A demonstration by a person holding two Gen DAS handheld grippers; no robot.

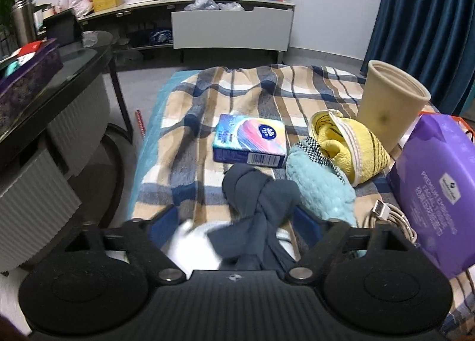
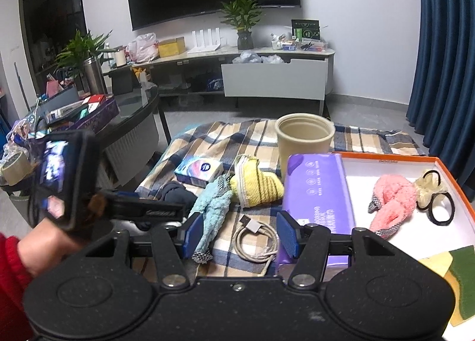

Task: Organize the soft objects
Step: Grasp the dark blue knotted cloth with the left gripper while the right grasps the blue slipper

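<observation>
The checked blanket point(image 1: 237, 88) lies under both grippers. The orange box point(image 2: 454, 183) sits right of the right gripper point(image 2: 237, 232), whose 2 blue fingers are apart over a white cable point(image 2: 255, 240), gripping nothing. The left gripper point(image 1: 237, 222) is spread wide around a knotted dark cloth point(image 1: 258, 192); whether it pinches the cloth I cannot tell.

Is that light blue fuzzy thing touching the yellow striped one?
Touching. In the left wrist view the light blue fuzzy cloth lies against the yellow striped cloth, with no blanket showing between them.
</observation>
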